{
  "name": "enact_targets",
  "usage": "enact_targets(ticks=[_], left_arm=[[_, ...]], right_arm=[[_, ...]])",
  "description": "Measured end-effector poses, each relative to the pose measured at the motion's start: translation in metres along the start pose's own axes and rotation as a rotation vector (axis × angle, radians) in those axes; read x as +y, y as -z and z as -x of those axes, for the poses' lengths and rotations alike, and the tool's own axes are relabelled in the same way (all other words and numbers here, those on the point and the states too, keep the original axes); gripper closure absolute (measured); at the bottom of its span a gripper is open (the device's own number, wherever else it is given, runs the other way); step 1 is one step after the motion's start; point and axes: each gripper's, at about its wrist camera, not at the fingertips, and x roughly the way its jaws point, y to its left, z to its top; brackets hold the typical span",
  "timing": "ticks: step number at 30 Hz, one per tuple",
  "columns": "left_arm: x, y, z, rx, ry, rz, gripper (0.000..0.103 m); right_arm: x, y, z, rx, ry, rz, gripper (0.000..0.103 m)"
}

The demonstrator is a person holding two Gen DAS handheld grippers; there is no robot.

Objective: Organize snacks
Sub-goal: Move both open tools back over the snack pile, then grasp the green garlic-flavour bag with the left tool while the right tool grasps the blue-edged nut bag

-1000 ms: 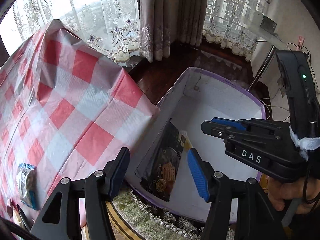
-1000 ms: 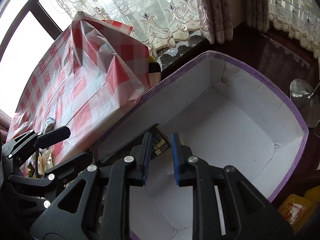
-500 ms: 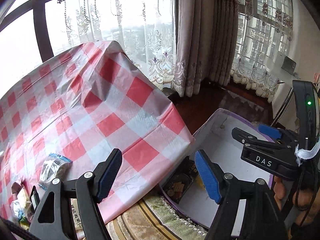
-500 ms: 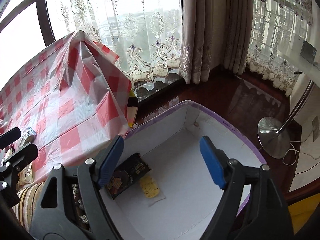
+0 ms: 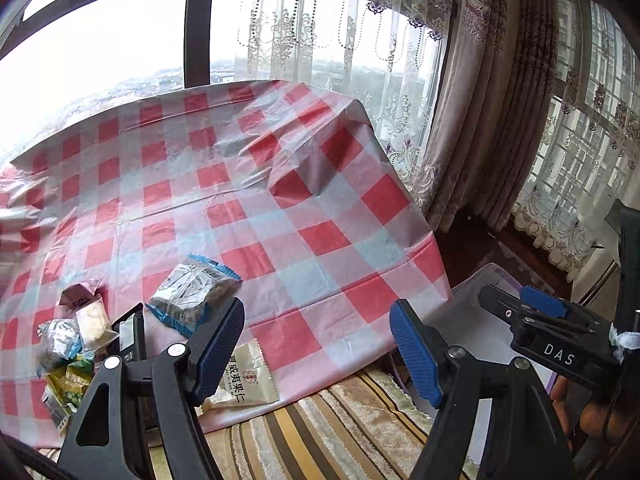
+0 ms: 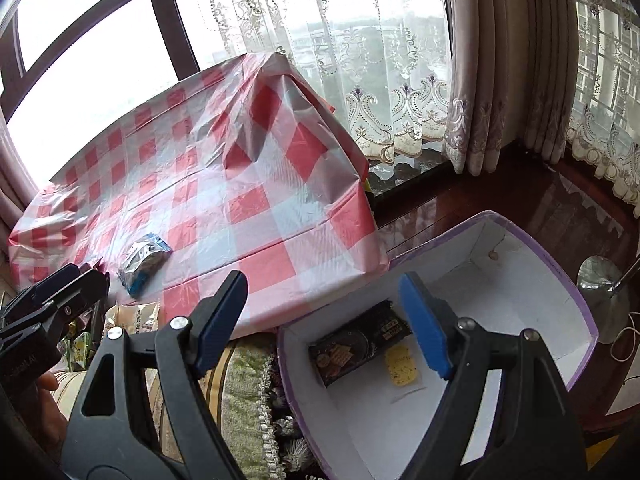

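A white box with a purple rim [image 6: 576, 296] stands on the floor right of the table; a dark snack pack [image 6: 360, 346] and a small yellow packet [image 6: 402, 366] lie inside it. On the red-checked tablecloth [image 5: 248, 200] lie a silver-blue packet [image 5: 192, 288], a beige packet [image 5: 246, 378] at the near edge and a heap of several small snacks [image 5: 74, 344]. My left gripper [image 5: 318, 350] is open and empty above the table's near edge. My right gripper [image 6: 322, 320] is open and empty, above the box's left wall.
A striped fringed rug [image 5: 332, 432] lies below the table edge. Lace and heavy curtains [image 6: 472, 80] hang behind. A chrome lamp base [image 6: 604, 292] stands right of the box on the dark wood floor [image 6: 520, 196].
Both grippers lifted and pulled back from the box, the left swinging left over the table. The right gripper went from nearly shut to wide open, leaving the yellow packet in the box.
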Motion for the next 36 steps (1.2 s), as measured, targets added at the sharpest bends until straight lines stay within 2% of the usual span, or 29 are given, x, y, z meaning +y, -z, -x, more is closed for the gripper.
enact_targets(ticks=[4, 7, 16, 18, 26, 32, 36], left_arm=[[0.028, 0.006, 0.009, 0.000, 0.003, 0.082, 0.028], [0.049, 0.012, 0.020, -0.017, -0.020, 0.123, 0.028], [0.120, 0.035, 0.044, -0.004, -0.066, 0.265, 0.028], [0.134, 0.041, 0.047, 0.009, -0.057, 0.289, 0.028], [0.184, 0.063, 0.047, 0.095, -0.103, 0.406, 0.028], [0.202, 0.070, 0.039, 0.144, -0.100, 0.416, 0.045], [0.208, 0.072, 0.030, 0.169, -0.082, 0.429, 0.049]], right_arm=[[0.025, 0.003, -0.002, 0.029, -0.051, 0.030, 0.023], [0.045, 0.007, -0.003, 0.039, -0.081, 0.063, 0.023], [0.098, 0.017, -0.008, 0.080, -0.146, 0.154, 0.023], [0.109, 0.019, -0.009, 0.088, -0.152, 0.177, 0.023], [0.145, 0.027, -0.021, 0.139, -0.184, 0.267, 0.023], [0.173, 0.035, -0.032, 0.178, -0.207, 0.343, 0.023], [0.186, 0.038, -0.042, 0.213, -0.221, 0.366, 0.023]])
